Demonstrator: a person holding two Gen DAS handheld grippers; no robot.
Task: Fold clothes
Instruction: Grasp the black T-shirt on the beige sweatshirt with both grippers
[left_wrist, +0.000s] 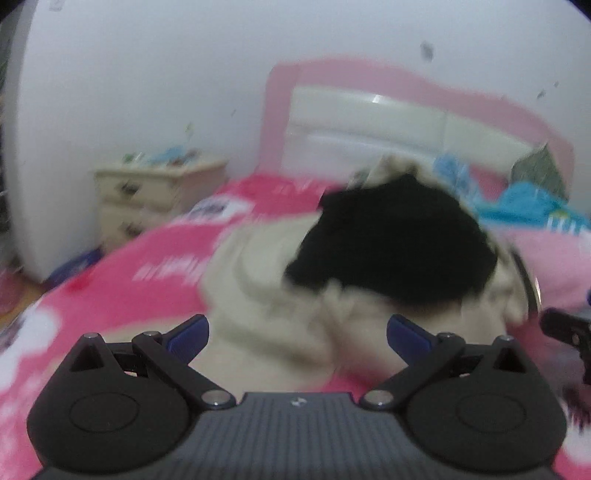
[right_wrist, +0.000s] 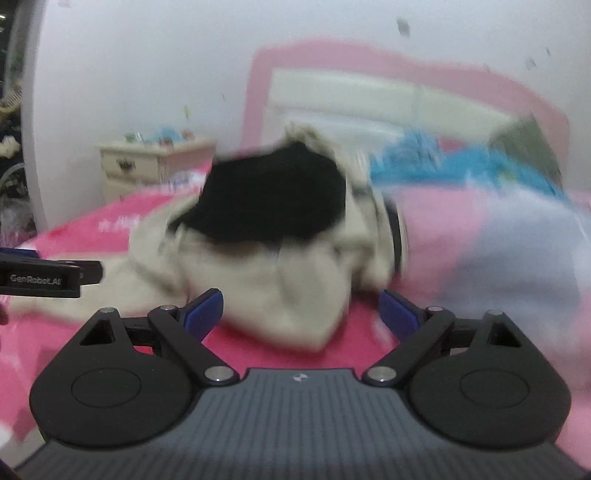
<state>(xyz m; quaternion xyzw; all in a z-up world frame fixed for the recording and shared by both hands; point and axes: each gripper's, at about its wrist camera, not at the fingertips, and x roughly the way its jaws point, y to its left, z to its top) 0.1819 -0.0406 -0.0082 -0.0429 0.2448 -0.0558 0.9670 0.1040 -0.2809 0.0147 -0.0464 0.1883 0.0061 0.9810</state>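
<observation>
A cream garment (left_wrist: 266, 295) lies crumpled in a loose heap on the pink bedspread (left_wrist: 155, 251) — a black garment (left_wrist: 391, 243) sits bunched on top of it, both blurred and unfolded.

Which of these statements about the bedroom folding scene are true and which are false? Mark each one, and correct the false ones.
1. Both grippers are open and hold nothing. True: the left gripper and the right gripper have their jaws spread, with no cloth between them.
2. The black garment lies under the cream garment. False: the black one sits on top.
3. The clothes lie on a pink bedspread. True.
4. The headboard has a blue frame. False: its frame is pink around a cream panel.
5. A cream nightstand stands beside the bed. True.
</observation>
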